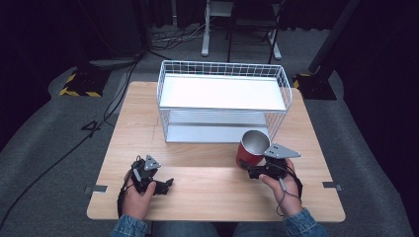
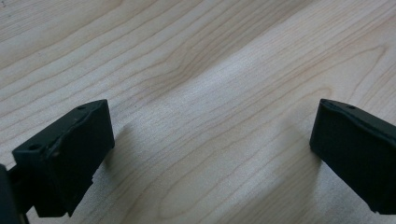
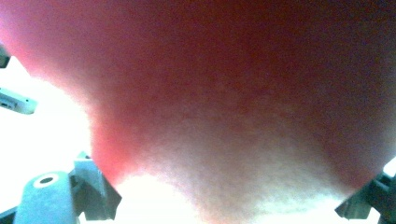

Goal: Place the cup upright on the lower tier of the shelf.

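A light wooden table (image 1: 197, 173) carries a white wire two-tier shelf rack (image 1: 223, 101) toward its far side. Just in front of the rack's right end, a red cup (image 1: 251, 150) with a silver inside sits tilted between the jaws of the right gripper (image 1: 249, 168), which are closed against its sides. The left gripper (image 1: 168, 183) rests low on the table's near left, jaws spread wide over bare wood, holding nothing.
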A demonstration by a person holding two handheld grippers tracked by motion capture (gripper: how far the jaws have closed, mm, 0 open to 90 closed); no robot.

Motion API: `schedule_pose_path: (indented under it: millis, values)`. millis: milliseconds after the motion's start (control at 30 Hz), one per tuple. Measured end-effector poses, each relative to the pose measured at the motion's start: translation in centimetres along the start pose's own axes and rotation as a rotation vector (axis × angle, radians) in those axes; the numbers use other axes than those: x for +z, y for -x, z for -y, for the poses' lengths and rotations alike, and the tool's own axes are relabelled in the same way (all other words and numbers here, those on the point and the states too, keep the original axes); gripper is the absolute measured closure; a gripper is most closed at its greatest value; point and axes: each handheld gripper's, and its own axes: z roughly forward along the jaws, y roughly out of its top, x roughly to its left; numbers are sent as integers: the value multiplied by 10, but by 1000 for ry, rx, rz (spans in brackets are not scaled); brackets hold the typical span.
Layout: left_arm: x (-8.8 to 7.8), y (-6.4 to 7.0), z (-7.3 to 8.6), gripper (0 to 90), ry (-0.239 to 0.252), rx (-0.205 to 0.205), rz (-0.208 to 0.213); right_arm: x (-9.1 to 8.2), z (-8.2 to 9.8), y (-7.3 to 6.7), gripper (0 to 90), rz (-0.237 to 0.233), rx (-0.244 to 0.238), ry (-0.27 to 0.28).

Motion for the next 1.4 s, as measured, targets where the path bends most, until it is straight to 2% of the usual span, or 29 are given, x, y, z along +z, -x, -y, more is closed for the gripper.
schedule_pose_path:
  millis: [400, 667, 1100, 1400]
  values:
    - [0, 0, 0, 1, 0, 0, 0, 27, -15, 6, 163, -16, 8, -28]
    - [0, 0, 0, 1, 0, 0, 0, 47, -24, 8, 163, -16, 17, -24]
    - [0, 0, 0, 1, 0, 1, 0, 88, -34, 13, 162, 35, 32, -3]
    - [0, 0, 0, 1, -2, -2, 1, 107, -40, 15, 161, 50, 33, -5]
